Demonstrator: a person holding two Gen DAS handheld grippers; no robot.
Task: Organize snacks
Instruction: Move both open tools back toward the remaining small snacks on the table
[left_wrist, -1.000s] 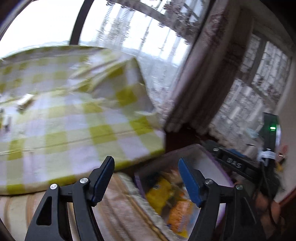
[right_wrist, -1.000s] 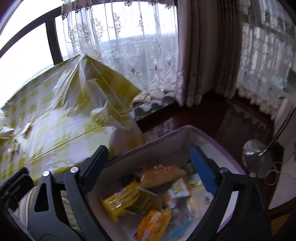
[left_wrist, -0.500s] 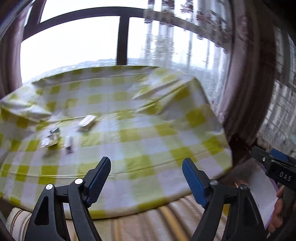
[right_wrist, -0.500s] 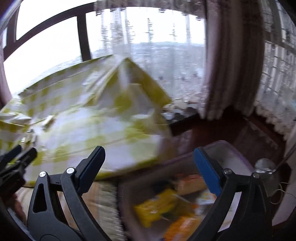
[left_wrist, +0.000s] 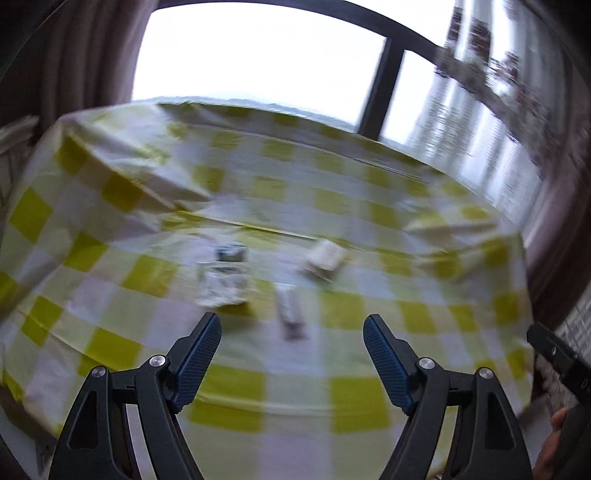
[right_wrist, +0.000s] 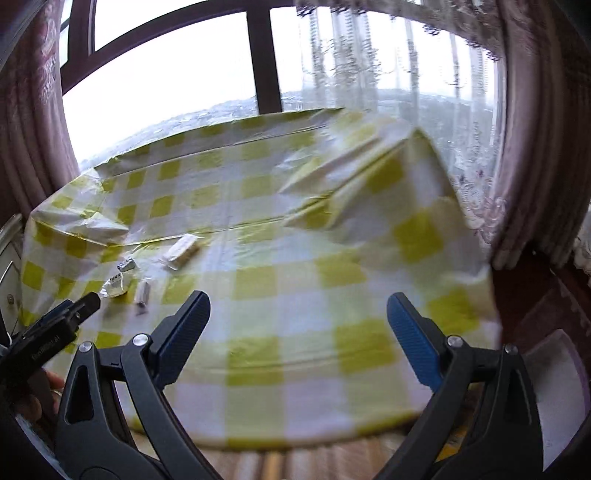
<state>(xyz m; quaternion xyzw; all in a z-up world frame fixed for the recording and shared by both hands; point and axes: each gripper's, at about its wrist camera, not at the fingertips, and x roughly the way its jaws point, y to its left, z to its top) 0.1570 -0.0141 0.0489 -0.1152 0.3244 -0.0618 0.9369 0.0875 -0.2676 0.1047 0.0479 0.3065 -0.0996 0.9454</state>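
Both views are now directed at the table (right_wrist: 295, 295), which is covered by a yellow-and-white checked cloth. One second earlier both cameras were aimed at the storage box of snacks beside the table; only a pale corner of that box (right_wrist: 557, 369) is retained at the right edge of the right wrist view.

The left gripper (left_wrist: 291, 354) is held with its fingers apart and nothing between them. The right gripper (right_wrist: 297, 328) is likewise spread and empty.

Four small packets are seen loose on the cloth: a crumpled wrapper (left_wrist: 221, 288), a dark-topped packet (left_wrist: 231, 253), a slim stick packet (left_wrist: 290, 310) and a pale flat packet (left_wrist: 325, 258).

The swing is judged to indicate that the next pickup is intended from the table, probably the stick packet nearest the left gripper.
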